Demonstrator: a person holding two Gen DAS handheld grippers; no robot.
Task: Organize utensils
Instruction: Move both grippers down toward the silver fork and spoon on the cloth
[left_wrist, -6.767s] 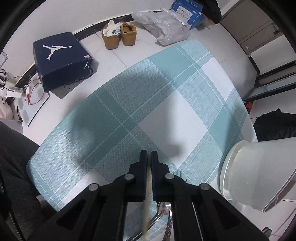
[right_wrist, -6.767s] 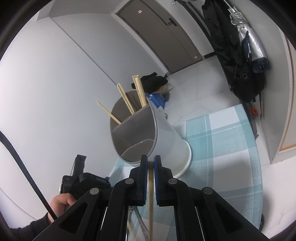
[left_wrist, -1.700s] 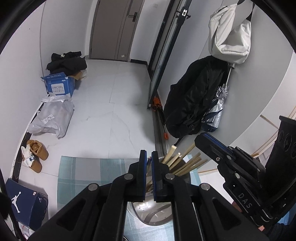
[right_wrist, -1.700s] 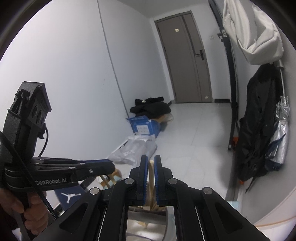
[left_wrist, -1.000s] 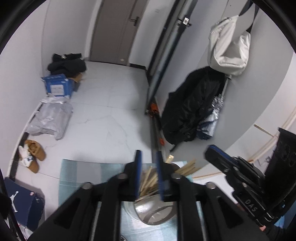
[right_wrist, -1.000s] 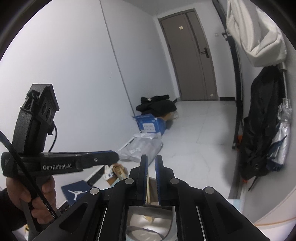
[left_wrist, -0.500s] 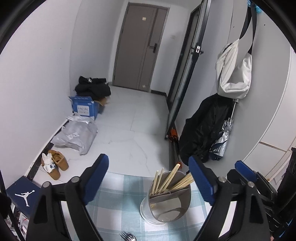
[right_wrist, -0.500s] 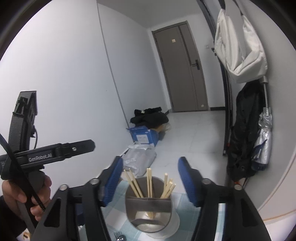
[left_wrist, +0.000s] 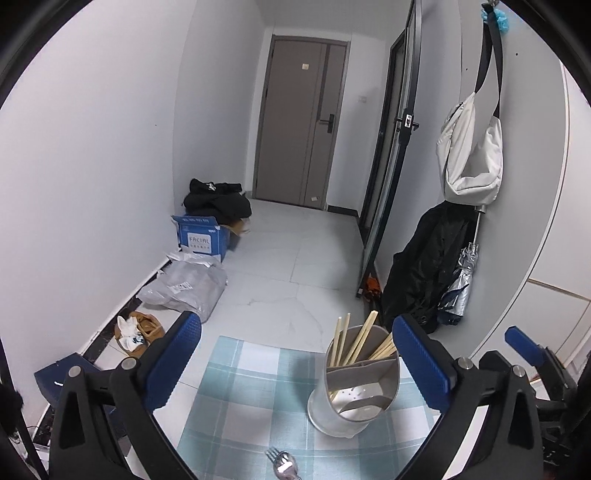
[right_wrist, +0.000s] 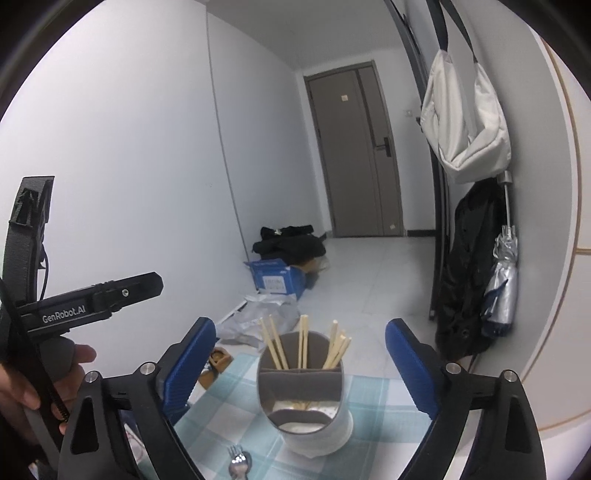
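Left wrist view, left to right. At the lower left a dark blue shoebox (left_wrist: 55, 373) sits on the floor beside the wall, with a pair of tan shoes (left_wrist: 138, 330) above it, then a grey plastic bag (left_wrist: 188, 286) and a blue carton (left_wrist: 203, 238) further up the left side. The left claw (left_wrist: 297, 363) frames the lower half of the picture; its jaws are opening, blue pads spread wide, with nothing pressed between them. Between the pads lies a teal checked placemat (left_wrist: 251, 398) on the worktop. A fork (left_wrist: 282, 459) rests at the bottom centre of the mat, tines toward the holder. Right of centre stands the utensil holder (left_wrist: 354, 387), upright on the mat, with wooden chopsticks (left_wrist: 354, 343) leaning in its rear compartment; the front compartment shows a perforated base. At the right edge, a black coat (left_wrist: 424, 266) and a white bag (left_wrist: 471, 155) hang on the wall.

Right wrist view, left to right. A hand (right_wrist: 33, 384) at the lower left grips the other tool's handle. The right claw (right_wrist: 301, 363) is likewise opening, pads wide apart and gripping nothing. The holder stands at lower centre between the pads, untouched, with the chopsticks upright in its rear sections and the fork lying in front of it at the bottom edge. A folded silver umbrella (right_wrist: 504, 280) hangs at the right.
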